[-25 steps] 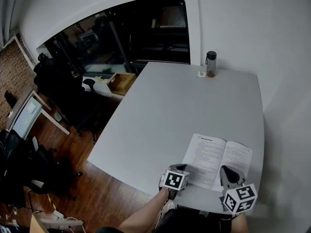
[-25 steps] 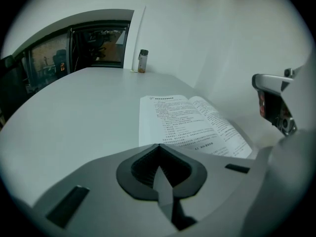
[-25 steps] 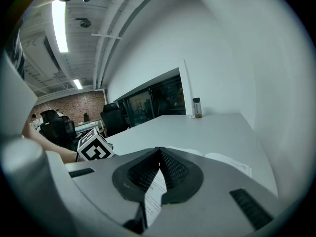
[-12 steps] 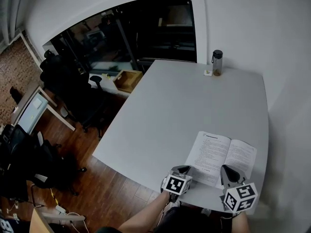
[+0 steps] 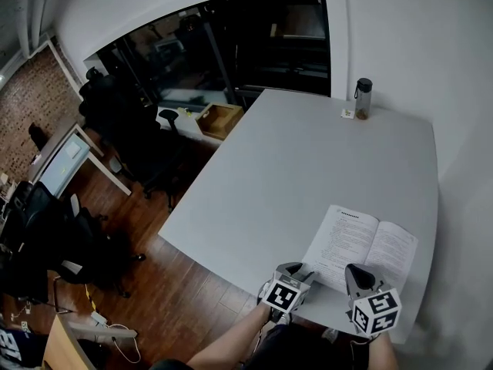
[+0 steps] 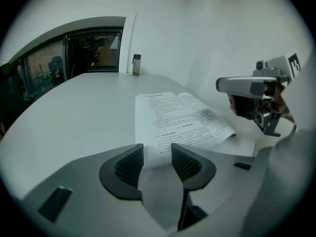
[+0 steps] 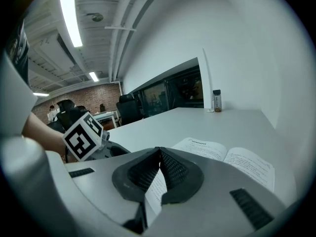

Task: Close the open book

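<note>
The open book (image 5: 362, 245) lies flat near the front right corner of the white table (image 5: 308, 160), printed pages up. My left gripper (image 5: 304, 272) is at the book's near left corner. In the left gripper view, its jaws (image 6: 157, 152) are opening, and the page corner (image 6: 157, 158) shows in the gap, clear of both pads. My right gripper (image 5: 356, 274) hovers over the book's near edge by the spine, shut with nothing in it. In the right gripper view, its pads (image 7: 159, 152) meet above the pages (image 7: 237, 157).
A dark-capped bottle (image 5: 363, 99) and a small card stand at the table's far edge by the white wall. Office chairs and desks (image 5: 115, 129) fill the wooden floor to the left. The table's front edge runs just under both grippers.
Both grippers have drifted a little at the book's near edge, the right one slightly lower. The book lies as before, and the head view has swung.
</note>
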Available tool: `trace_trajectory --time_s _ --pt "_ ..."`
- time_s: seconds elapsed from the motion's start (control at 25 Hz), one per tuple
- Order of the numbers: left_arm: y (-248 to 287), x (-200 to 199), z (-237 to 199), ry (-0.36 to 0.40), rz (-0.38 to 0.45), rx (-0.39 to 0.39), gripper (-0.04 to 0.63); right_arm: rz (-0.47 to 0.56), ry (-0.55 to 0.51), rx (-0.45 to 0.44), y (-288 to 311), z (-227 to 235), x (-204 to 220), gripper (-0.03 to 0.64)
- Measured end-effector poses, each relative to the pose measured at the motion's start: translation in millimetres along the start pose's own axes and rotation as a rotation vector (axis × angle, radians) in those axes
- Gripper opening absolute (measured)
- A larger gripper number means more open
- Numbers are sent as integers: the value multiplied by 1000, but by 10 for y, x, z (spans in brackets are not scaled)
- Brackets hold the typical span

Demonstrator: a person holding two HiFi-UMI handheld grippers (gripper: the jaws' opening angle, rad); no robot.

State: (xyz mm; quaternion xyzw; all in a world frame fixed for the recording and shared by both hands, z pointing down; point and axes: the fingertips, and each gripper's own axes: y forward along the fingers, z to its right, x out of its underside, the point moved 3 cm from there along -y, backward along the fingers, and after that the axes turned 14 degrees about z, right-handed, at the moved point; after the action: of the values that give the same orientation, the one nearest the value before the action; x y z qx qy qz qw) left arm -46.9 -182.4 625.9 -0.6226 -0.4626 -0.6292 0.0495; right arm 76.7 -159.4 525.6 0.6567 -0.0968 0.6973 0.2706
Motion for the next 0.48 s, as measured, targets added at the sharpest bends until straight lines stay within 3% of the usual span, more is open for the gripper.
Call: trace_trajectory --time_s 0.12,0.2,0.48 --pt "-54 29 -56 -19 5 -13 156 -62 -72 -73 96 -105 145 3" --pt "-85 47 -95 -28 7 -24 156 -108 -127 -123 144 -166 256 107" --pt "-136 95 -114 -52 1 -17 156 -240 -339 -230 236 -296 526 190"
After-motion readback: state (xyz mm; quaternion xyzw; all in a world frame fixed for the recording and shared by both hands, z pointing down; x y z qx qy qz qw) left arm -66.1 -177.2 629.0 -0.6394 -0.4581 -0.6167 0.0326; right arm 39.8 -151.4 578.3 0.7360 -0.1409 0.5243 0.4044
